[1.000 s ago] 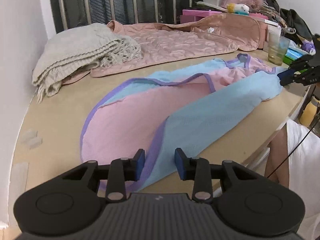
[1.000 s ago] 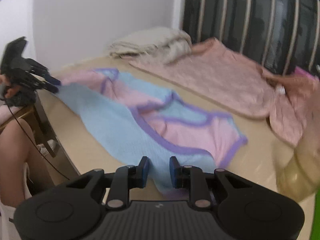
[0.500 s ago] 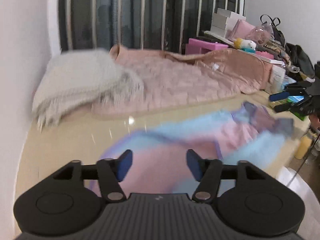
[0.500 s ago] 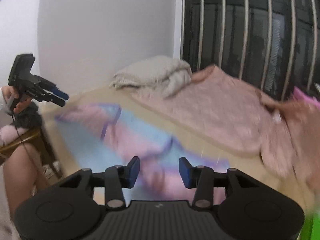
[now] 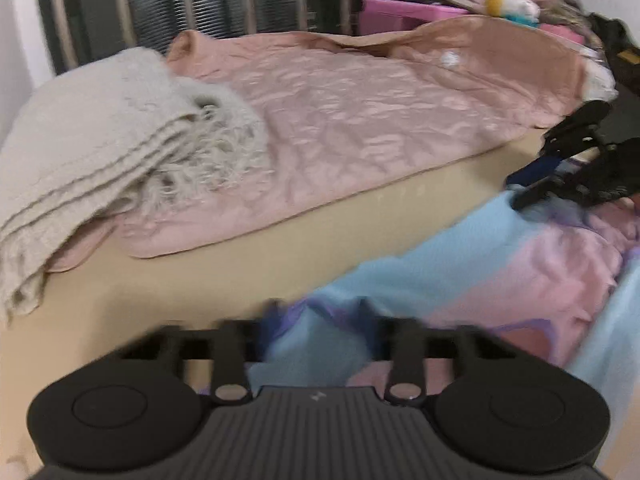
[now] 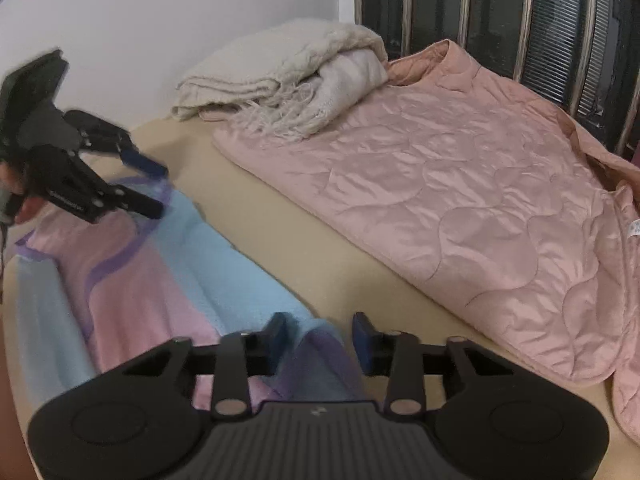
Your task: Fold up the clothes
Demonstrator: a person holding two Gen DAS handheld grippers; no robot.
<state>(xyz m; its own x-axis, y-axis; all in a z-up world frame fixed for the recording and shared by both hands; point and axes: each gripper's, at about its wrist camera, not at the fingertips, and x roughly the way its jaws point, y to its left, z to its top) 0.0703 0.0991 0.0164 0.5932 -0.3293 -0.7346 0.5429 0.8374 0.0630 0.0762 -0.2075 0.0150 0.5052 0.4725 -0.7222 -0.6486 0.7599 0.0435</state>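
A light-blue and pink garment (image 5: pixel 520 264) with purple trim lies spread on the beige table (image 5: pixel 224 276). My left gripper (image 5: pixel 322 318) is open and low over the garment's far edge, with a bunch of blue cloth and purple hem between its blurred fingers. At the other end my right gripper (image 6: pixel 320 334) is open too, with the garment (image 6: pixel 132 292) and its purple edge between its blue pads. Each gripper shows in the other's view, fingers apart: the right gripper (image 5: pixel 532 184), the left gripper (image 6: pixel 146 188).
A pink quilted jacket (image 5: pixel 360 120) lies across the back of the table, with a folded beige knitted blanket (image 5: pixel 100 140) on its left end. Window bars stand behind. A pink box (image 5: pixel 400 16) and clutter sit at the back right. A white wall (image 6: pixel 180 12) borders the table.
Both grippers have moved from the garment's near edge across to its far edge and dropped low. Their fingers stand wider apart than a second ago.
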